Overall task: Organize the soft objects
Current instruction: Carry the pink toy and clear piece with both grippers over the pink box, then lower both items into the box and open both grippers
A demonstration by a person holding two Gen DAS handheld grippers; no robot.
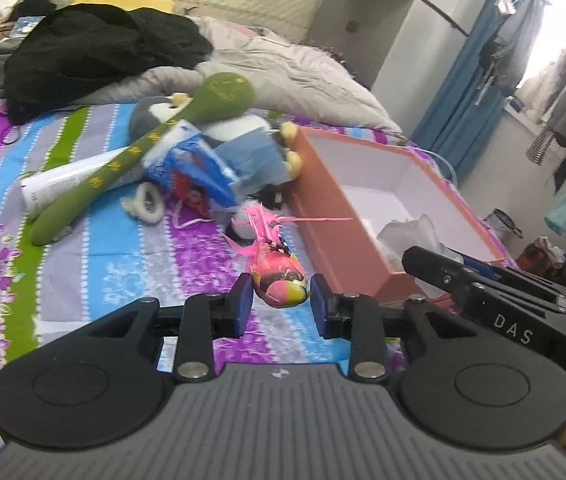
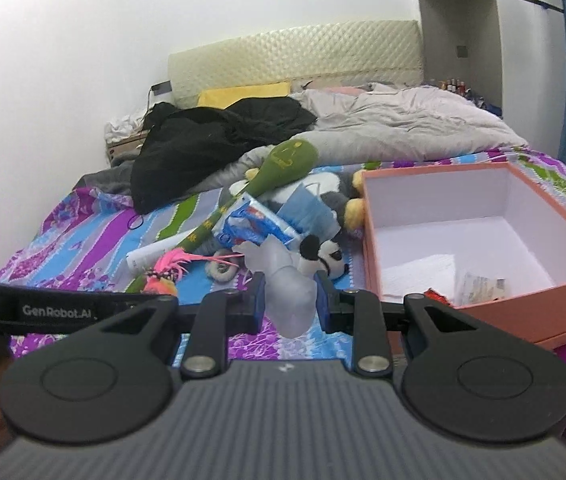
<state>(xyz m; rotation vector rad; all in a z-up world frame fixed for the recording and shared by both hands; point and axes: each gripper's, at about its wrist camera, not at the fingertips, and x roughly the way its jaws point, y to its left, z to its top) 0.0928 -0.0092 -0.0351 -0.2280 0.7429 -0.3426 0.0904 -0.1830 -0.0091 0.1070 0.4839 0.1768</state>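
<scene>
In the left wrist view the left gripper [image 1: 281, 304] sits low in the centre of the frame, its fingers [image 1: 242, 300] narrowed around a pink feathered bird toy [image 1: 281, 280]. Whether the pads truly press it or only bracket it is hard to tell, but the bird seems held rather than resting on the striped bed sheet [image 1: 131, 256]. The orange box [image 1: 347, 236] lies just right of it, open side up, which suits a short carry into it.

In the right wrist view the right gripper [image 2: 290, 300] at lower centre has its fingers [image 2: 258, 298] closed on a pale translucent soft toy [image 2: 289, 292], gripped around the middle so it will not flop. The box [image 2: 479, 308] fills the right of that frame, with paper and small packets already inside.

The remaining pile, a green stuffed club [image 2: 279, 168], a panda plush [image 2: 323, 256] and a blue tissue pack [image 2: 257, 224], waits mid-frame beside the box, probably gathered there for easy reach.
</scene>
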